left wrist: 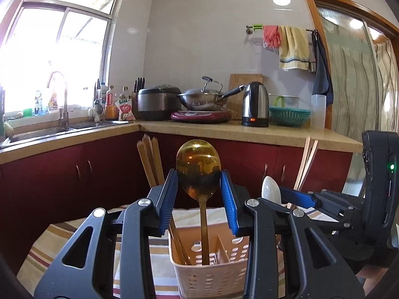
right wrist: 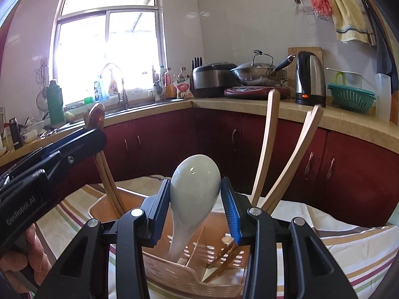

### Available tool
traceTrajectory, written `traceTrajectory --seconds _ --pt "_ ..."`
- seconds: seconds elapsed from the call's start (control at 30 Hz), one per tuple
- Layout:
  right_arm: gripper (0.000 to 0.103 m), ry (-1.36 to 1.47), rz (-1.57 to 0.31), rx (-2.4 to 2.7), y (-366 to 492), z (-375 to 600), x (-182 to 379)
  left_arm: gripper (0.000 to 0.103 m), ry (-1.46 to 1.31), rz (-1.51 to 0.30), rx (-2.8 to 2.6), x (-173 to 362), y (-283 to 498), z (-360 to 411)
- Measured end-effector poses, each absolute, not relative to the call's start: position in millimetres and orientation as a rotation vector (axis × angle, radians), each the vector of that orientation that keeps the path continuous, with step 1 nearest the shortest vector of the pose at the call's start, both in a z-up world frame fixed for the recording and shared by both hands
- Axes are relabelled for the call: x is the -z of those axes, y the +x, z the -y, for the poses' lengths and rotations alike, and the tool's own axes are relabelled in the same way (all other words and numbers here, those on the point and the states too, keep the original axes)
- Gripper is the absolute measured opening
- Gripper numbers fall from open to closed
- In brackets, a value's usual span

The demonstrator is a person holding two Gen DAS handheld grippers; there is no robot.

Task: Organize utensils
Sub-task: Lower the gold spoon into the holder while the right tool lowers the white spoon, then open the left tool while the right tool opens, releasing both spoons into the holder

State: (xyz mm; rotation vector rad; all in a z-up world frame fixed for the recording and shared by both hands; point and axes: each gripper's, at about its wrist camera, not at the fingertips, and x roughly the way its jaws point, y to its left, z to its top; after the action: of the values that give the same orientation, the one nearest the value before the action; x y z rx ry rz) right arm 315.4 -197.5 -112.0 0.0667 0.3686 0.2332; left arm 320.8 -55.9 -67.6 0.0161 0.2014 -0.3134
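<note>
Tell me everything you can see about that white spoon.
The white spoon looks like glazed ceramic, a soup spoon with a deep oval bowl and a short thick handle. It stands nearly upright, bowl up and tilted slightly, with its handle reaching down into the pale perforated plastic basket. The blue pads of the right gripper press on both sides of its bowl. Whether the handle's tip touches the basket's floor cannot be seen.

Left gripper (left wrist: 198, 194) clamps the amber spoon (left wrist: 198, 168) at the bowl, blue pads (left wrist: 227, 200) pressing both edges, bowl up. Handle runs straight down into the perforated beige caddy (left wrist: 199, 271) on a striped cloth (left wrist: 47, 251). Dark brown chopsticks (left wrist: 149, 160) lean in the caddy's left part. Right gripper (left wrist: 300, 196) at frame right beside a white spoon (left wrist: 270, 190) (grip unclear here); pale chopsticks (left wrist: 307, 162) behind it.
</note>
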Motion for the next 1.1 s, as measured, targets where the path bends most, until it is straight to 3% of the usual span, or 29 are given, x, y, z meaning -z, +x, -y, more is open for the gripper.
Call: traceTrajectory --seconds 1.1 --pt "0.040 0.007 -0.397 -0.254 318 184 127 0.035 0.016 -0.305 0.299 108 334 45"
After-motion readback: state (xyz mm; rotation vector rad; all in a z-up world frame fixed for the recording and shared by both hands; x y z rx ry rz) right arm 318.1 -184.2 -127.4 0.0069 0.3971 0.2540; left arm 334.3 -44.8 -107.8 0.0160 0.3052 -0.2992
